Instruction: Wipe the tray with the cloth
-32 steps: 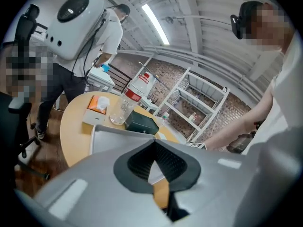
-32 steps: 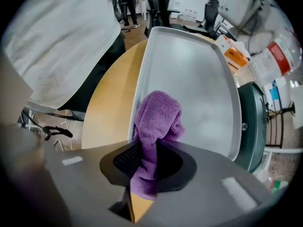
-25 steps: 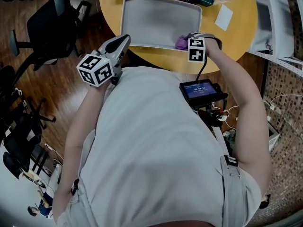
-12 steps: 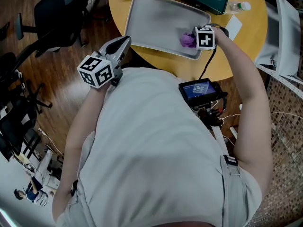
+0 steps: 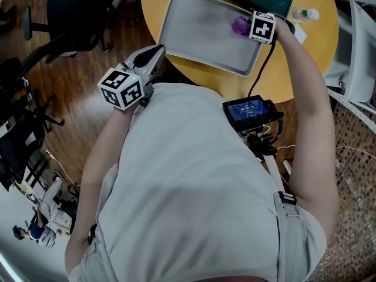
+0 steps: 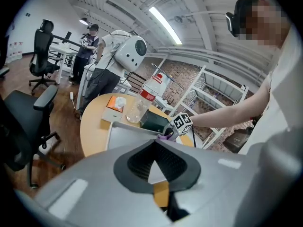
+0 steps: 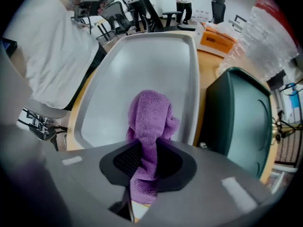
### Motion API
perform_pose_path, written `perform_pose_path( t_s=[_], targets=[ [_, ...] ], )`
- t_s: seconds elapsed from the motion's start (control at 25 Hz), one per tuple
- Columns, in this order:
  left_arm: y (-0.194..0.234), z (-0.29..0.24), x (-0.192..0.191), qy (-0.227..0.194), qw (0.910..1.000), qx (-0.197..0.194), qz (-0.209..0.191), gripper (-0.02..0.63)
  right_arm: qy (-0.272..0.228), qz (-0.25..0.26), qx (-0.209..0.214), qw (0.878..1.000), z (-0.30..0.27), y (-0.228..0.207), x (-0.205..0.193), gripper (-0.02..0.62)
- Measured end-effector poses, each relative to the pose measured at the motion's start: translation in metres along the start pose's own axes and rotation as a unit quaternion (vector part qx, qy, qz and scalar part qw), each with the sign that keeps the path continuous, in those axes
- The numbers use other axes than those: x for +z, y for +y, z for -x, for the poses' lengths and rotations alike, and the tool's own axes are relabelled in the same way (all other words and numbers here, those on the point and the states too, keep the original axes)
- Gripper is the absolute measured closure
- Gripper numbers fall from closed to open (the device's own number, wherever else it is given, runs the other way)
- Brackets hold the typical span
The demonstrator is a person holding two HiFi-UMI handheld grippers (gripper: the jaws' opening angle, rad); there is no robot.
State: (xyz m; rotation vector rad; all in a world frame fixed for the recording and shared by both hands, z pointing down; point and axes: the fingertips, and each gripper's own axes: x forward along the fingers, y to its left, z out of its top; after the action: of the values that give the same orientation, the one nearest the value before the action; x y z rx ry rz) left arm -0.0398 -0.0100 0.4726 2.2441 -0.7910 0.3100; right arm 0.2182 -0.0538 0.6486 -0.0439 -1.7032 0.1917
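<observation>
Table (image 5: 294,57): round wooden top on a dark wood floor, with a black office chair (image 5: 70,4) off to the left.
Right gripper (image 7: 147,167): pointing steeply down over the far right corner of the tray (image 5: 200,28). Its jaws are partway closed and clamped on the cloth (image 7: 149,112).
Cloth: purple terry, bunched up between the pads, with the free end drooping onto the tray floor close to the rim.
Tray: grey and rectangular, sitting on the table at the person's side.
Neighbours: a dark green box (image 7: 236,122) just past the rim by the cloth, and a plastic bottle (image 5: 308,14) a bit further right.
Left gripper (image 5: 158,50): held off the table edge near the tray's near left corner, not touching it. Jaws look closed tip to tip with nothing in them.
Person: small lit screen (image 5: 247,110) mounted at the chest.
</observation>
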Motion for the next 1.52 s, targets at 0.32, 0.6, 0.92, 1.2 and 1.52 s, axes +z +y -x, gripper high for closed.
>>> perform_pose_path(
  t_s=[0.32,0.6,0.92,1.2,1.52],
  targets=[
    [-0.003,0.004,-0.001,0.002,0.9999,-0.008,-0.008,0.606,0.114,-0.132,-0.113,0.978,0.002,-0.029,-0.022,0.518],
    [-0.005,0.007,-0.003,0.001,0.9996,-0.025,-0.013,0.606,0.102,-0.165,-0.181,0.964,-0.010,0.006,0.002,0.526],
    [-0.001,0.018,-0.005,-0.009,0.9995,-0.029,-0.011,0.606,0.069,-0.107,-0.090,0.988,-0.037,0.100,0.067,0.523],
    [0.006,0.025,-0.007,-0.019,0.9996,-0.020,-0.002,0.606,0.047,-0.053,-0.005,0.997,-0.050,0.144,0.097,0.522],
    [0.019,0.038,-0.003,-0.038,0.9992,0.009,0.012,0.606,0.055,-0.002,0.086,0.995,-0.039,0.117,0.097,0.523]
  ],
)
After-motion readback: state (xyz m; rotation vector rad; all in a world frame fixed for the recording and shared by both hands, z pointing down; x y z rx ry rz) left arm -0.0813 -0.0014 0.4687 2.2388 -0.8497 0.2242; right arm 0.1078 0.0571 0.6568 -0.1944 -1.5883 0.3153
